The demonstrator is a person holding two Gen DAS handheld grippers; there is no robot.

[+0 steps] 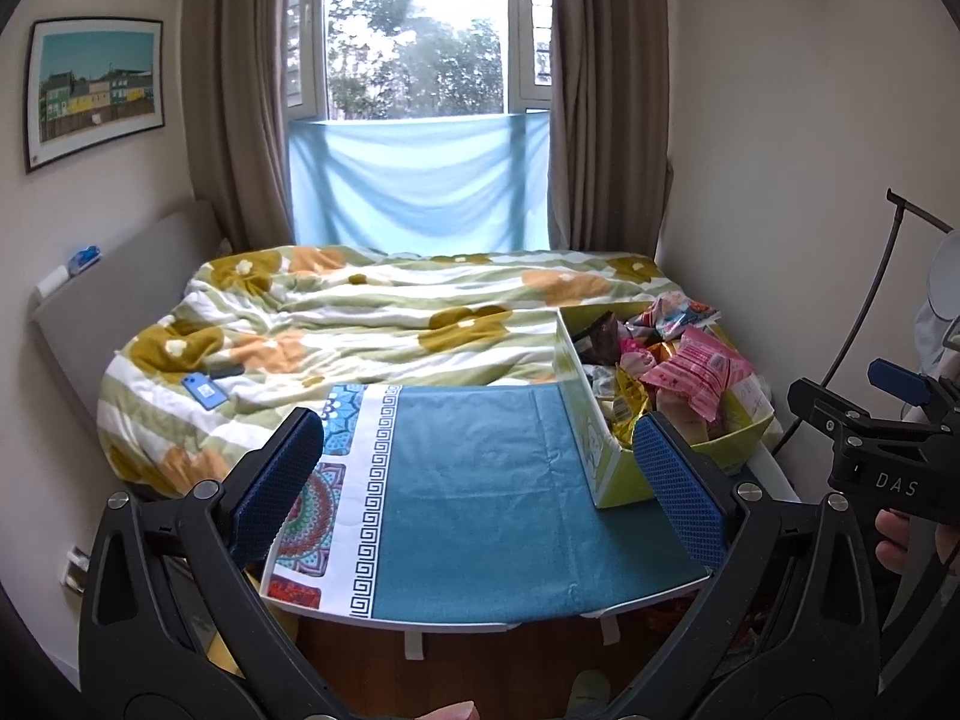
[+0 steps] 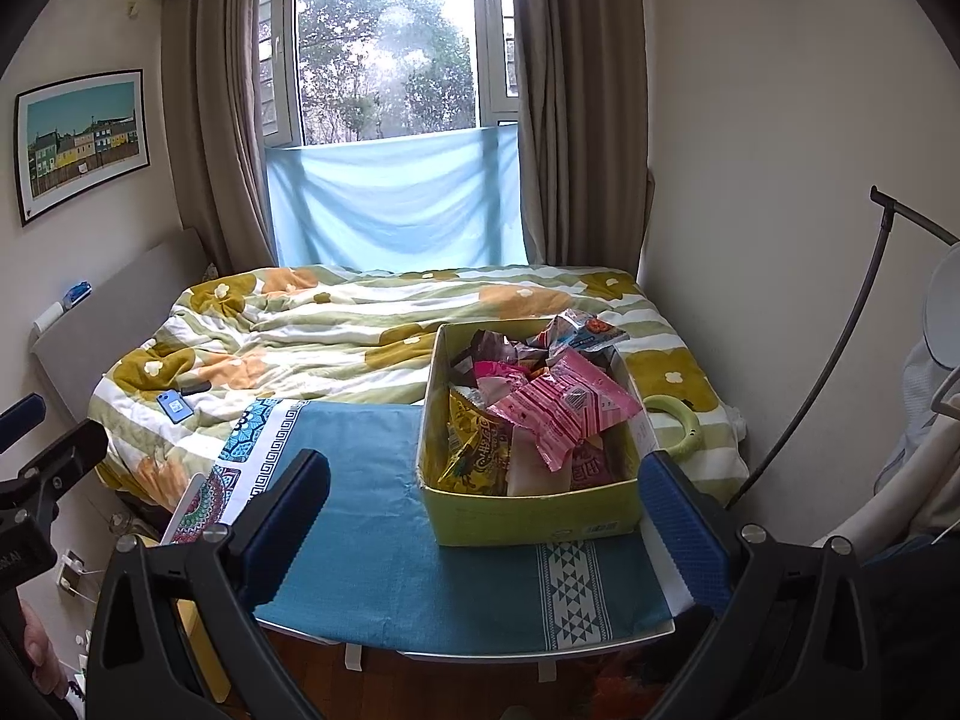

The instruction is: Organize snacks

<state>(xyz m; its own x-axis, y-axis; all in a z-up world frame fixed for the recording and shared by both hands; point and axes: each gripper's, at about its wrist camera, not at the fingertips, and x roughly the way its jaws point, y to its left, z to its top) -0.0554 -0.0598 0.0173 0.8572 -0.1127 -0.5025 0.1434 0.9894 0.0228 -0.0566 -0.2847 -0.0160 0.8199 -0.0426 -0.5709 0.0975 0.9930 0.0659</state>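
Many snack packets are heaped in a yellow-green cardboard box (image 2: 528, 510), which is set on the right half of a teal tablecloth (image 2: 372, 540) covering a small table. A pink striped packet (image 2: 570, 405) is laid on top of the heap, tilted toward the box's right wall; a yellow packet (image 2: 477, 450) is wedged at the front left, and darker wrappers are piled at the far end, with one pale packet (image 2: 585, 324) jutting over the back rim. Seen from the left wrist view, the box (image 1: 600, 450) sits at the cloth's right edge, and the pink packet (image 1: 699, 375) rises above its rim.

Both grippers are held short of the table's near edge, touching nothing. The left gripper (image 1: 480, 480) is spread wide — bare teal cloth (image 1: 480, 480) is framed between its blue pads (image 1: 276, 486). The right gripper (image 2: 486, 531) is likewise wide apart, with the box's front wall between its pads (image 2: 684, 534).

Behind the table, a bed is covered by a flowered quilt (image 2: 330, 330), on which a blue phone (image 2: 175, 406) is lying at the left. A pale green ring (image 2: 675, 426) rests on the quilt just beside the box's right wall. Farther back, a window (image 2: 384, 48) is flanked by brown curtains, its lower part draped with a light blue sheet (image 2: 390, 204).
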